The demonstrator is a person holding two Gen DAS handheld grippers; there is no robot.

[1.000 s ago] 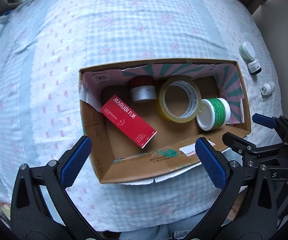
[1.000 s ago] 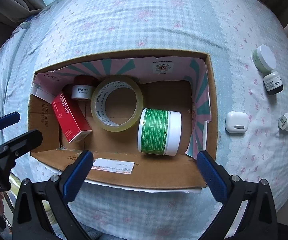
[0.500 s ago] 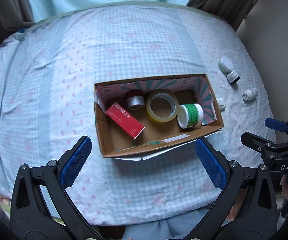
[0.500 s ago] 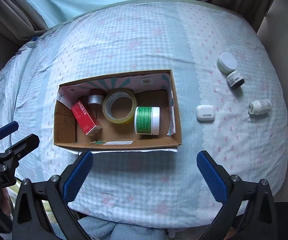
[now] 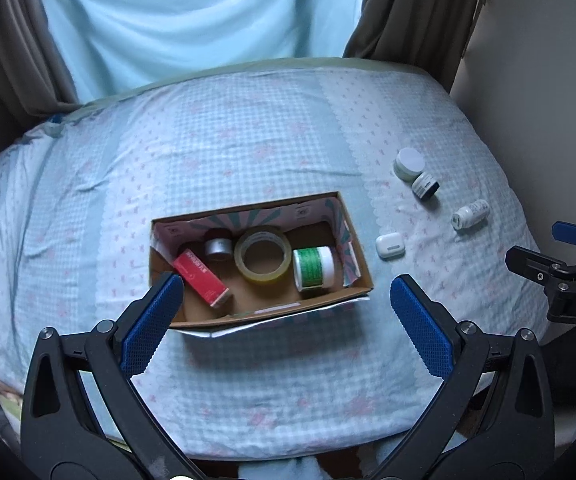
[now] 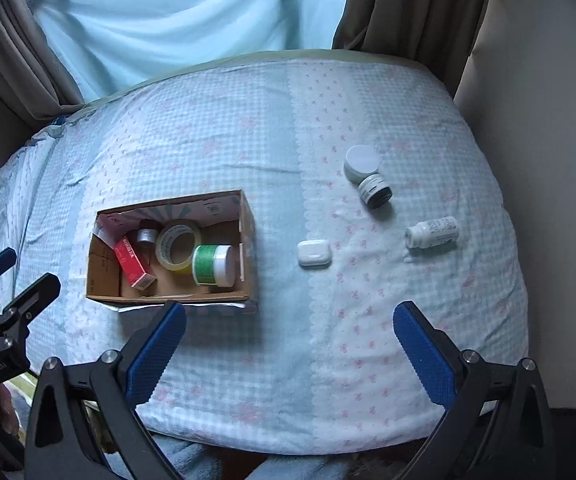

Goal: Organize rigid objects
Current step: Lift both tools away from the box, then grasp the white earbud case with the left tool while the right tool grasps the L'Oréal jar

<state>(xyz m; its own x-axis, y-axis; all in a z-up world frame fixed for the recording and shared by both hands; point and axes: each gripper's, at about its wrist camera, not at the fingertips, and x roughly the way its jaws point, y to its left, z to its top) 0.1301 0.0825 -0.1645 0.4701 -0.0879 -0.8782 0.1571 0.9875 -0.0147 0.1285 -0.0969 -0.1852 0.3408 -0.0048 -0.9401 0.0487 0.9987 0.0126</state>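
A cardboard box (image 5: 361, 278) (image 6: 250, 236) lies on the bed. It holds a red carton (image 5: 200, 278) (image 6: 132, 262), a silver jar (image 5: 218, 248), a tape roll (image 5: 263, 260) (image 6: 176, 246) and a green-labelled jar (image 5: 313, 268) (image 6: 212, 266). Right of the box lie a white earbud case (image 5: 389, 245) (image 6: 314, 253), a white-lidded jar (image 5: 409, 163) (image 6: 361, 163), a dark-lidded jar (image 5: 425, 186) (image 6: 374, 191) and a white bottle on its side (image 5: 469, 215) (image 6: 431, 233). My left gripper (image 5: 288, 324) is open and empty, high above the box's near edge. My right gripper (image 6: 289, 348) is open and empty, high above the sheet.
The bed has a pale blue checked sheet (image 6: 216, 140). Light blue and brown curtains (image 6: 192, 16) hang behind it. A wall (image 6: 535, 120) stands close on the right. The right gripper also shows at the right edge of the left wrist view (image 5: 559, 272).
Both grippers have risen and pulled back from the box, so the whole bed and curtains now show. Nothing on the bed has moved. Both stay open.
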